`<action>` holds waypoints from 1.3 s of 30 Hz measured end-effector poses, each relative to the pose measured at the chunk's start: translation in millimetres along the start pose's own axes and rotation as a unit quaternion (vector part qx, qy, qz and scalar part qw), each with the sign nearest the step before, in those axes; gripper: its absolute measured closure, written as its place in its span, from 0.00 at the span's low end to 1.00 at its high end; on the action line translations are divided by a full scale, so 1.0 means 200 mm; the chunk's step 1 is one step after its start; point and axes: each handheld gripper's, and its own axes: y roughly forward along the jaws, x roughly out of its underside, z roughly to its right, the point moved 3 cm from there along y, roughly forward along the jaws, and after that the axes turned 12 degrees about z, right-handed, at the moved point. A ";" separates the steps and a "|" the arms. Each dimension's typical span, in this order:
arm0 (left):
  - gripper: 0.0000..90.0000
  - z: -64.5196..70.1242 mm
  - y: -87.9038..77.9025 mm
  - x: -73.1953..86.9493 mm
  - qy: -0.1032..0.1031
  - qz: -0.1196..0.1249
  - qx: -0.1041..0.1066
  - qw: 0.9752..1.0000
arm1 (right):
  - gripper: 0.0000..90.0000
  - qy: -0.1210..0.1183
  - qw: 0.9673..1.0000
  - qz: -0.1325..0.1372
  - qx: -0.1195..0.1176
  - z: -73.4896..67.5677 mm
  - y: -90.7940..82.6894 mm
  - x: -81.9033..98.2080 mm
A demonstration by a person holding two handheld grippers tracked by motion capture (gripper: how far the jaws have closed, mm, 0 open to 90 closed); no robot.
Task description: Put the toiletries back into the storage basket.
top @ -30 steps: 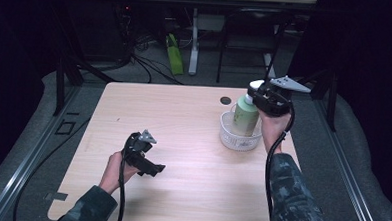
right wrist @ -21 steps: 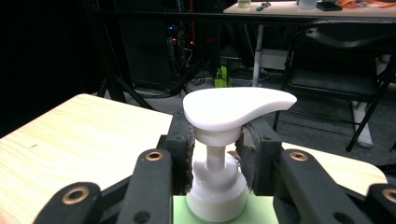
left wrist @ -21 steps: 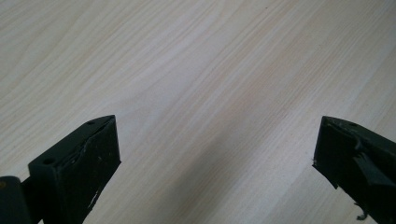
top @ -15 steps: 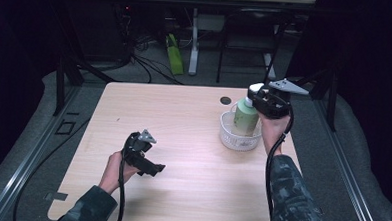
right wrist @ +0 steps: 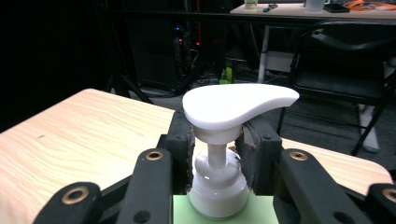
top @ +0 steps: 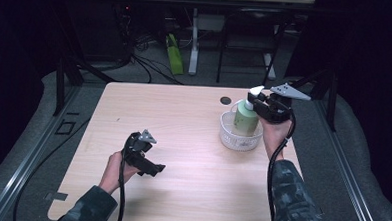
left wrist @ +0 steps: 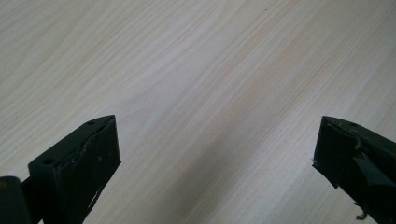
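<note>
The bottle (top: 245, 118) stands upright in the bowl (top: 239, 138) at the tabletop's (top: 183, 125) right, the right claw (top: 257, 104) clamped on its neck from the right, the left claw (top: 157, 168) apart, well away.

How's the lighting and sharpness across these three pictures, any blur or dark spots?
High view: table evenly lit, surroundings nearly black, image soft. Left gripper view: wood grain sharp, the near jaws slightly blurred. Right gripper view: white pump head bright but not blown out, soap bottle crisp, background dim.
</note>
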 end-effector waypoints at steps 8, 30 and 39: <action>0.00 0.00 0.00 0.00 0.000 -0.002 0.003 1.000 | 0.73 0.012 1.000 -0.003 -0.011 0.01 -0.01 0.00; 0.00 0.01 0.01 0.00 0.002 -0.001 0.001 1.000 | 0.17 0.038 0.996 -0.076 -0.007 -0.03 -0.09 -0.06; 0.00 0.01 0.00 0.00 0.001 -0.004 0.006 1.000 | 0.09 0.026 0.996 -0.085 -0.019 -0.07 -0.18 -0.09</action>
